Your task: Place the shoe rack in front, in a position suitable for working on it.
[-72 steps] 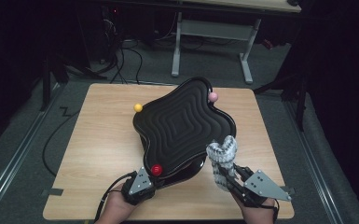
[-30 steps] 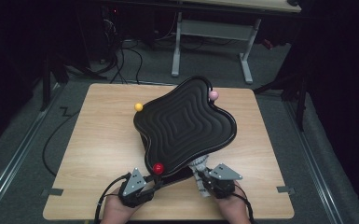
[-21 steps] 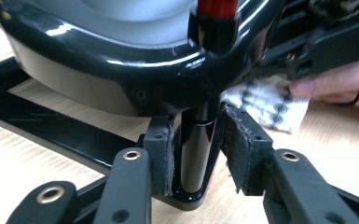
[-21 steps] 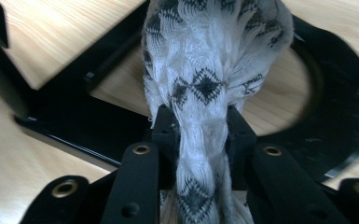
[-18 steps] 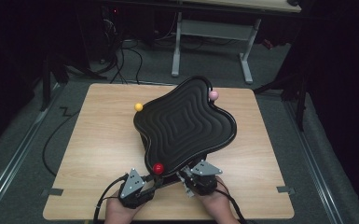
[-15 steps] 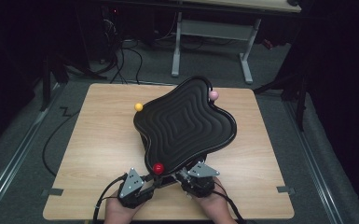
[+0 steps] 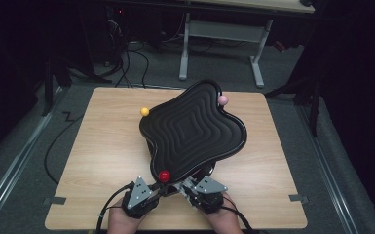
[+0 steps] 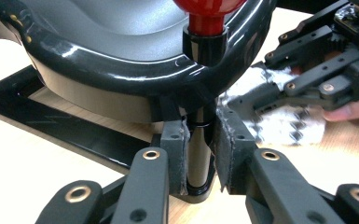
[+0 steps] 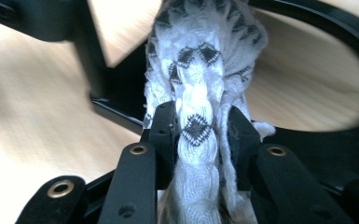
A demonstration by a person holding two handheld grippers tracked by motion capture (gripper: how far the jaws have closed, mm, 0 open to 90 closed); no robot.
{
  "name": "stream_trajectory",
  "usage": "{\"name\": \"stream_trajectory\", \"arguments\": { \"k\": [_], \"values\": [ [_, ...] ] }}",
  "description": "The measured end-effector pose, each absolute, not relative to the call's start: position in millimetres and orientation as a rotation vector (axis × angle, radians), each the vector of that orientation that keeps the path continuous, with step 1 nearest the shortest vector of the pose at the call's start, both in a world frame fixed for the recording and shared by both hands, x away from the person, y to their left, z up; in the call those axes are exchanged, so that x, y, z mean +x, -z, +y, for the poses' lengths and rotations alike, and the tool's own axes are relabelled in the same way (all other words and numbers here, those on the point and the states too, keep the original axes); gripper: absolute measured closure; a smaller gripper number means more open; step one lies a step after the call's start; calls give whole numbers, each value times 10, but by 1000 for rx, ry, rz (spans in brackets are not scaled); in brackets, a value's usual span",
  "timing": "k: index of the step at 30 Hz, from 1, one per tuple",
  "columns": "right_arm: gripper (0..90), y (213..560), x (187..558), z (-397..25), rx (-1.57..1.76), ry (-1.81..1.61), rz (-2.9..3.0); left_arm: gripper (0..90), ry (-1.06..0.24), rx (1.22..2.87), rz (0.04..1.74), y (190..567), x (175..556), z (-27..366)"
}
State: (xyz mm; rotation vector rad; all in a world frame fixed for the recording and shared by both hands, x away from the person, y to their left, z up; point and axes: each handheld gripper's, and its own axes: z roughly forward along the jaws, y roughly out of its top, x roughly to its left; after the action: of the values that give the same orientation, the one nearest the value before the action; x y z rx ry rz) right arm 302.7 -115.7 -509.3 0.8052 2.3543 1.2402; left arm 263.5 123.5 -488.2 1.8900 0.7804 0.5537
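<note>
A black wavy tray [image 7: 192,129] stands on a stand on the wooden table [image 7: 102,146]. It carries a red knob [image 7: 164,176] at its near edge, a yellow knob [image 7: 145,111] on the left and a pink knob [image 7: 222,100] at the back. My left gripper [image 8: 200,140] is shut on the metal post [image 8: 198,161] under the red knob [image 8: 207,14]. My right gripper [image 9: 199,126] is shut on a white cloth [image 9: 198,70] with a black pattern, held low against the black base frame [image 9: 307,140] beneath the tray. Both grippers, left [image 7: 151,191] and right [image 7: 192,187], sit close together at the tray's near edge.
The black base frame [image 8: 65,126] lies flat on the table under the tray. In the left gripper view the right gripper [image 8: 317,60] and its cloth [image 8: 279,121] are just to the right of the post. A desk frame [image 7: 219,44] and cables lie beyond the table.
My right gripper has carried the cloth from the tray's right side leftward, in under the near edge beside the left gripper. The left gripper has stayed on the post.
</note>
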Motion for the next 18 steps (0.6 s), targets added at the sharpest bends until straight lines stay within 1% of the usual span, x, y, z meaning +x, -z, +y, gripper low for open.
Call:
{"name": "stream_trajectory", "arguments": {
  "k": [9,16,17,18],
  "values": [
    [739,5127,2866,-888,716,-1245,2420,748,-562,1896,781,4877,2617,1250],
    [747,5102,2927,-949,689,-1200,2400,753,-594,1926,749,4859,2566,1305],
    [748,5098,2938,-964,686,-1192,2394,760,-604,1936,740,4851,2550,1317],
    [747,5093,2947,-980,690,-1186,2385,795,-622,1944,734,4846,2529,1333]
  ]
}}
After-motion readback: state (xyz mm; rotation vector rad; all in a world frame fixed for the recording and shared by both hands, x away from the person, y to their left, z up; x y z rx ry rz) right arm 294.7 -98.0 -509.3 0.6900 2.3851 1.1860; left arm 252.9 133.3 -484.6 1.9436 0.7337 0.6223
